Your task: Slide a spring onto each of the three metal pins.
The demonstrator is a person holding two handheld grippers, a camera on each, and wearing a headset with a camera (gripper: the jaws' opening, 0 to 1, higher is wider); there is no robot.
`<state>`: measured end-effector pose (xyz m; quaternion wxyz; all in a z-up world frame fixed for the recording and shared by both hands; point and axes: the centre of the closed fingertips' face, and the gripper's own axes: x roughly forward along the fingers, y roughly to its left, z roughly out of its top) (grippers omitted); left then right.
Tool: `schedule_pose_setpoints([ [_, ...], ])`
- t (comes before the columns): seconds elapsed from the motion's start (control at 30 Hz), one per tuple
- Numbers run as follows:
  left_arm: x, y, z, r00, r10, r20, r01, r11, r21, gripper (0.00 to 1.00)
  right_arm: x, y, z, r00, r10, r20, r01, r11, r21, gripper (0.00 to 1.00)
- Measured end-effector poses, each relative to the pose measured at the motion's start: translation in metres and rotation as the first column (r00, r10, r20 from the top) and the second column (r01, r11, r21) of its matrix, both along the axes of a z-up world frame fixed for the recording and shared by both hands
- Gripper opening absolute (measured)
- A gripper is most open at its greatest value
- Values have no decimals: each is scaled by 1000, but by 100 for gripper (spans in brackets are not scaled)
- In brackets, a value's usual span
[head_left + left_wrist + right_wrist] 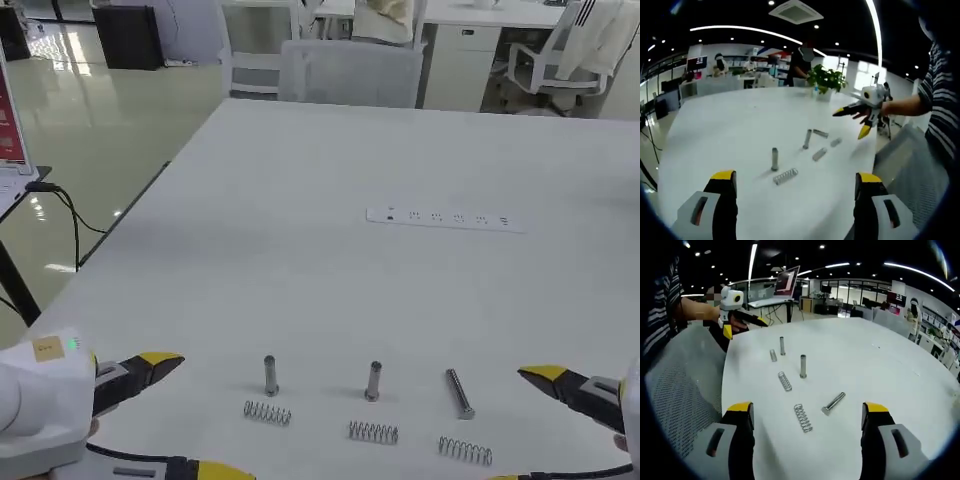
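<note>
At six o'clock on the table (pixel 420 160), pins (pixel 373 381) and springs (pixel 373 432) lie unjoined. Splayed wide and empty: left gripper (pixel 796 176), right gripper (pixel 807 407).

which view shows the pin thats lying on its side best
The right gripper view: the fallen pin lies near the camera and large, with head and shaft distinct. The head view shows it smaller, just above a spring. The left gripper view shows it far off, a small grey sliver.

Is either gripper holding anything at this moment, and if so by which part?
Nothing is held. The left gripper and right gripper are both open and empty; the springs and pins sit apart from both on the table.
</note>
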<state>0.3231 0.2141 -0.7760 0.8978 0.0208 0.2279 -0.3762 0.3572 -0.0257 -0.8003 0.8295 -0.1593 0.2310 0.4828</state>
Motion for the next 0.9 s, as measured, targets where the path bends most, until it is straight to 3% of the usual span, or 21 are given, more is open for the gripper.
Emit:
schedule_pose_setpoints([
  [0.57,0,-2,-2,1000,-8,1,8,1000,2,96,-1,0,-2,1000,3,-9,-3,1000,-4,88],
  [0.9,4,-2,4,1000,-10,30,11,1000,-19,97,-4,4,-5,1000,17,-19,-17,1000,-3,87],
])
